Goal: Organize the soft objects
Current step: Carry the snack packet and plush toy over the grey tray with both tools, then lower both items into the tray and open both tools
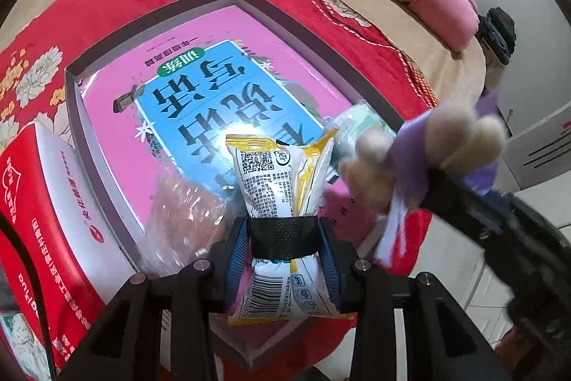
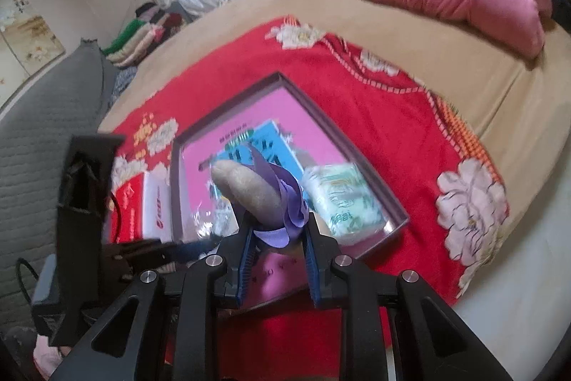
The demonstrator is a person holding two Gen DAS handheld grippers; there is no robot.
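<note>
On the bed lies a red blanket (image 2: 374, 116), and on the blanket sits a flat gray tray (image 1: 150, 20) with a pink book (image 1: 117, 138) at its bottom. One soft thing is already inside: a green and white tissue pack (image 2: 342, 199) rests at the tray's near right corner. A crinkly clear bag (image 1: 185, 220) lies near the tray's near left edge. A red and white box (image 1: 39, 202) sits outside, just beside the tray's left wall.

Two things are not put down yet, so the job looks about partway done. The left gripper (image 1: 283, 238) squeezes a yellow and white snack bag (image 1: 274, 181) around its middle. The bag sticks out past the fingers and hangs over the near part of the tray. The right gripper (image 2: 276, 238) is clamped on a plush toy (image 2: 249, 191) with purple cloth. The toy pokes forward over the tray, close to the tissue pack. Both still need to go down into the tray.
</note>
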